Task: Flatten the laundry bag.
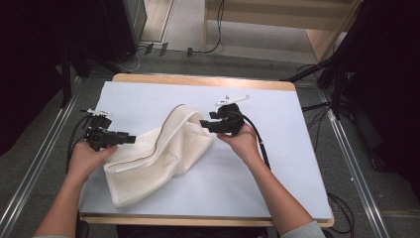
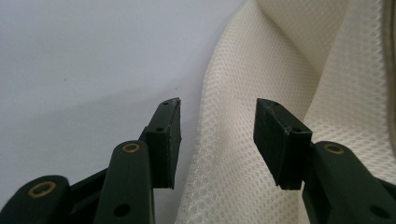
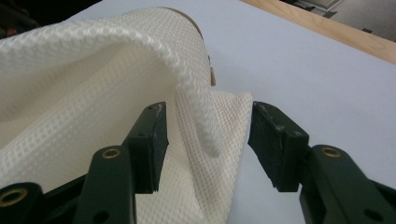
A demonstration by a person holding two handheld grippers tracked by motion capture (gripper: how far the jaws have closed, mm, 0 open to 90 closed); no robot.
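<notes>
Right claw point(image 3: 205, 135): jaws apart, lower frame, cloth fold between them, ungripped.
Left claw point(image 2: 217, 135): jaws apart over cloth edge, holding nothing.
Mesh cloth point(image 1: 163, 148): cream, crumpled, mid-counter point(image 1: 277, 163).

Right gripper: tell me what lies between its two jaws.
A fold of the cream mesh cloth lies between the open jaws of the right gripper, untouched by the pads; this shows in the right gripper view.

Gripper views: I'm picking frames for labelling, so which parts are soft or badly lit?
Left gripper view: the cream mesh cloth blurs toward the top, sharp near the gripper. Right gripper view: weave crisp at the gripper, far table edge soft. High view: table evenly lit, surroundings dark.
</notes>
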